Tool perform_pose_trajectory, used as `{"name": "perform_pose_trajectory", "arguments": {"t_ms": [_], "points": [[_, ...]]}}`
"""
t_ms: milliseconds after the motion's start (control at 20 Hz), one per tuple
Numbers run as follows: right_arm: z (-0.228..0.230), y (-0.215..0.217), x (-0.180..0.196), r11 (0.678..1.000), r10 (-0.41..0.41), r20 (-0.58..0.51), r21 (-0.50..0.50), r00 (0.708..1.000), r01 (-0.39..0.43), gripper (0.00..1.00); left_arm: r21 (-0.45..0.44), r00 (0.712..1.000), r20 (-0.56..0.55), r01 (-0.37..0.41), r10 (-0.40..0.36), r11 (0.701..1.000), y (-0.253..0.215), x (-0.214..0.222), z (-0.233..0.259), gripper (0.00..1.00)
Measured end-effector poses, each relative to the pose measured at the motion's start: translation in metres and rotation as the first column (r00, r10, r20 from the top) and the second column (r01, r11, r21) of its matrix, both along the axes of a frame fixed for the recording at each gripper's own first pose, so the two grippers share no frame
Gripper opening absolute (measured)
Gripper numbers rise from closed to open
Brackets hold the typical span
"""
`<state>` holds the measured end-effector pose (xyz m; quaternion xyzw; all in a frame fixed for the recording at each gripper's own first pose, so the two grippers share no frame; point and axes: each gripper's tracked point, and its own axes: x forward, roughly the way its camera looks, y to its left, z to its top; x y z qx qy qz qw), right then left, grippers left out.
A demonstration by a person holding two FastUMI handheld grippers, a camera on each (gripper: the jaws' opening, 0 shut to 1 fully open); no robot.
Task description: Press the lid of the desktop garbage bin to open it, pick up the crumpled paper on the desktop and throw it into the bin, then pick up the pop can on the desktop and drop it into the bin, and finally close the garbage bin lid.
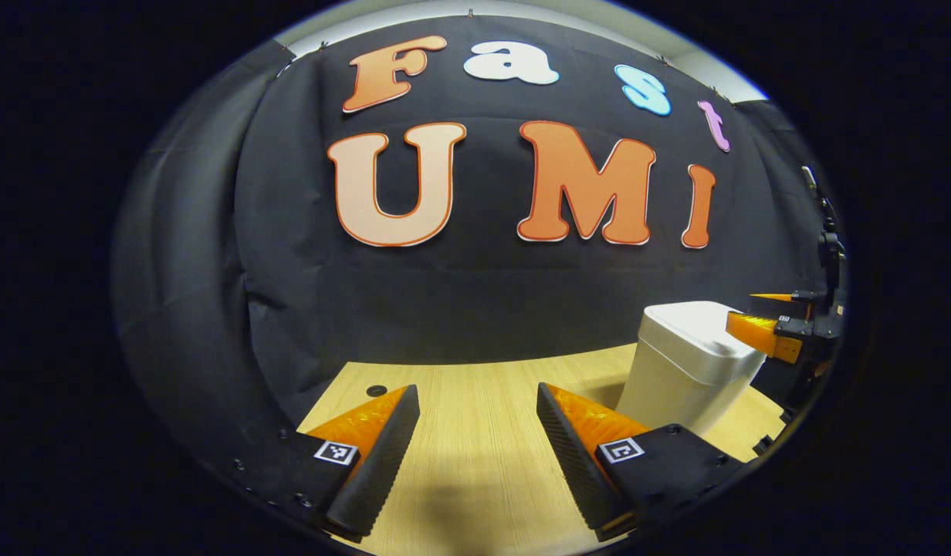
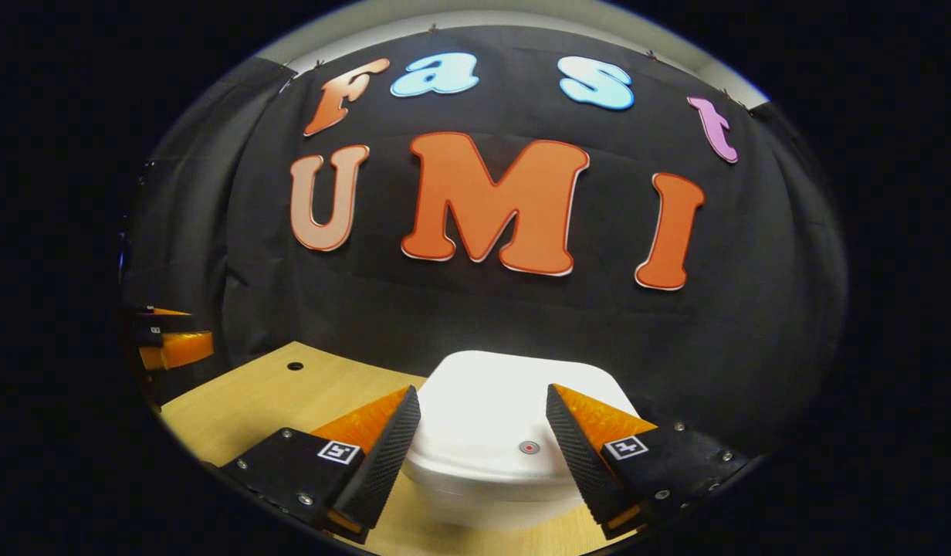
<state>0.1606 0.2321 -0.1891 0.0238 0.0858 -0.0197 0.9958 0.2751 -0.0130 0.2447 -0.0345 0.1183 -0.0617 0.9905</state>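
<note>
OK, my right gripper (image 2: 483, 440) hangs over the bin (image 2: 491, 432) at bottom centre, fingers apart, lid shut, probably lined up to press it. Left gripper (image 1: 478, 440), fingers apart too, holds nothing, idling over the desk (image 1: 475, 463); bin at its right.

Both views face the wall, sharing the closed bin (image 1: 695, 363).
</note>
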Motion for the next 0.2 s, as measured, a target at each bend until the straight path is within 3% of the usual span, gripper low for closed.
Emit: {"name": "perform_pose_trajectory", "arguments": {"t_ms": [200], "points": [[0.020, 0.043, 0.004, 0.995, 0.095, 0.035, 0.007, 0.995, -0.095, 0.99, 0.008, 0.999, 0.041, -0.017, 0.016, 1.000, 0.012, 0.010, 0.021, 0.98]]}}
